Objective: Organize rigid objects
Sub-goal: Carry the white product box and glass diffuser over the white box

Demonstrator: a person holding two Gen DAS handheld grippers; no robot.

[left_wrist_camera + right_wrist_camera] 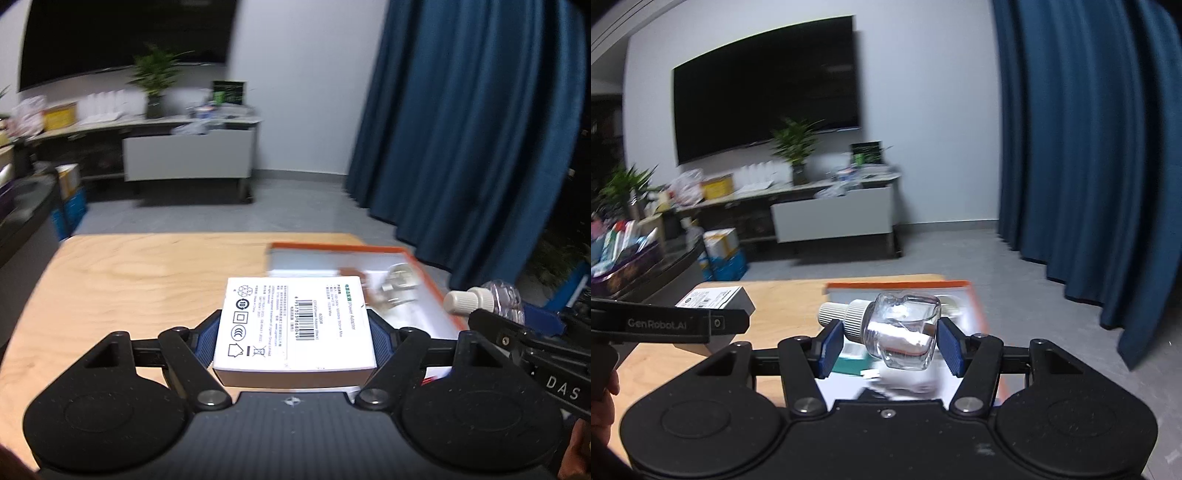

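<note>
The left claw [295, 328] grips a white power adapter box [293, 326] by its sides, held above the wooden tabletop [147, 280]. The right claw [886, 343] clamps a clear glass bottle [905, 336] lying sideways, its white cap [855, 320] pointing left. Beneath and just beyond both sits an orange-rimmed tray [979, 306] on the tabletop's right side. Farther off hangs a blue curtain [1089, 147].

1. White rectangular cardboard box [295, 325]: printed "Power Adapter", barcode and compliance symbols on top face.
2. Black right gripper [563, 382], at 4 o'clock: "DAS".
3. Black left gripper [657, 324], at 9 o'clock: "GenRobot.AI".
</note>
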